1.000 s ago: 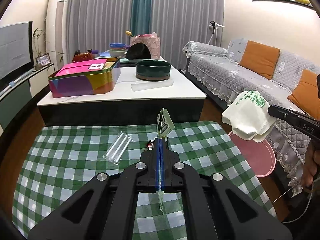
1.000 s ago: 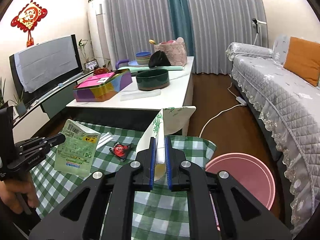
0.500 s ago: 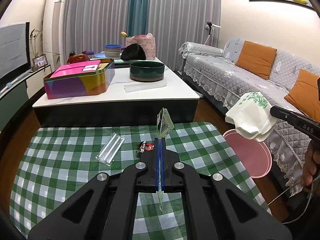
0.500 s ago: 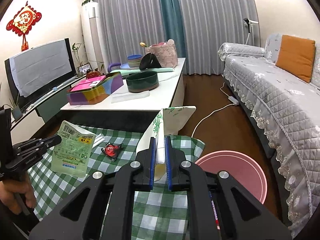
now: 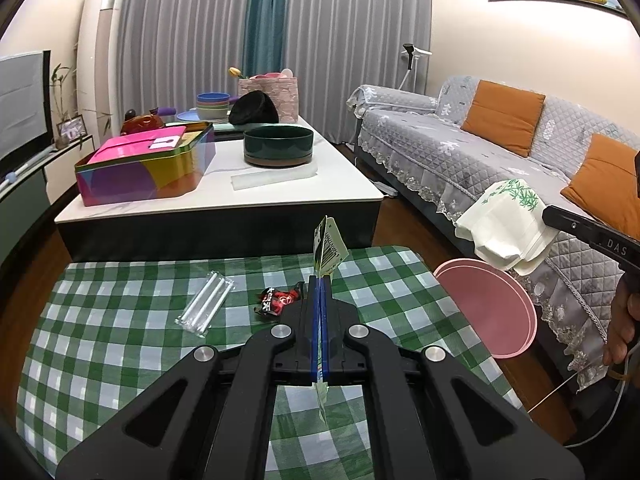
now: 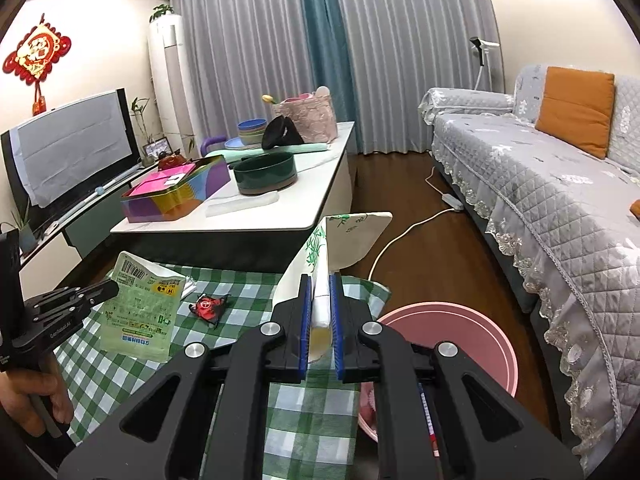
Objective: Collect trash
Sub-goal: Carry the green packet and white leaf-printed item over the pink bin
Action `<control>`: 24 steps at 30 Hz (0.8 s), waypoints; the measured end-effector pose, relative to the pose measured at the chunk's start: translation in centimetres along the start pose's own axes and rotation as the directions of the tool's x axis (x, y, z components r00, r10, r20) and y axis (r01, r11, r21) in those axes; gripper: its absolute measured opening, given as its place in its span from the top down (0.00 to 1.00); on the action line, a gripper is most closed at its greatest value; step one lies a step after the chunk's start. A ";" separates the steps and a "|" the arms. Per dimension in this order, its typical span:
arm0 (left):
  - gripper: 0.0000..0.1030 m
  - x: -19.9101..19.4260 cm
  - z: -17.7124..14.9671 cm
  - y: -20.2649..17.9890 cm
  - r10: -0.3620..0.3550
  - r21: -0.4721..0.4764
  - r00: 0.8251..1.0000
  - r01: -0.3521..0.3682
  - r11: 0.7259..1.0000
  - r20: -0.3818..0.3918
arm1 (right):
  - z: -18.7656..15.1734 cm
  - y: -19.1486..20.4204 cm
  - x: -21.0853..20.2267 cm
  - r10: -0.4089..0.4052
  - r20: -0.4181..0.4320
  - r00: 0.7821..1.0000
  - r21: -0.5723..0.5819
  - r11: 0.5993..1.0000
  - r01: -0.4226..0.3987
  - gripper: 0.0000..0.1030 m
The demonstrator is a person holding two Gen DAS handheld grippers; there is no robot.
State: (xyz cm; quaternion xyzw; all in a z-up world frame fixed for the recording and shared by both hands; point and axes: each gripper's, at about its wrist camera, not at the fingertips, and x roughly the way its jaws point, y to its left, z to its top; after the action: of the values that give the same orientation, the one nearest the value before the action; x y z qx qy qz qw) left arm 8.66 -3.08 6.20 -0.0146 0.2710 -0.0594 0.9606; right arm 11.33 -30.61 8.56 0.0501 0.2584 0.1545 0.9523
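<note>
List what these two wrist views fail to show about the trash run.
- Inside of the pink bin: the right wrist view shows only its rim; the right hand-held gripper and white packet block it.
- Green wrapper: edge-on in the left wrist view, print unreadable.
- Red wrapper: lettering too small.

Both wrist views look forward and slightly down, sharing the checked cloth [image 5: 120, 320] and coffee table [image 6: 280, 216].
</note>
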 end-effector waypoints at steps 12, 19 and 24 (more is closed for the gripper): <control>1.00 0.9 0.4 -1.4 -0.029 0.013 1.000 0.029 1.000 -0.008 | 0.1 -1.9 -1.0 -0.058 0.021 0.998 0.008 0.998 0.058 0.90; 1.00 1.8 1.4 -2.5 -0.065 -0.003 0.998 0.065 0.998 -0.019 | -0.1 -3.9 -1.5 -0.119 0.025 0.993 0.015 0.993 0.119 0.90; 1.00 2.8 2.2 -3.9 -0.098 -0.014 0.995 0.098 0.995 -0.018 | -0.2 -5.4 -1.1 -0.153 0.006 0.988 0.039 0.988 0.153 0.90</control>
State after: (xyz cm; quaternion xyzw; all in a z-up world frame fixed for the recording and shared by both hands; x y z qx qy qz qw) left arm 11.76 -7.26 6.82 -0.0337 0.2795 -0.1047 0.9538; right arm 11.75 -36.09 7.93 0.0491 0.2603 0.0758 0.9613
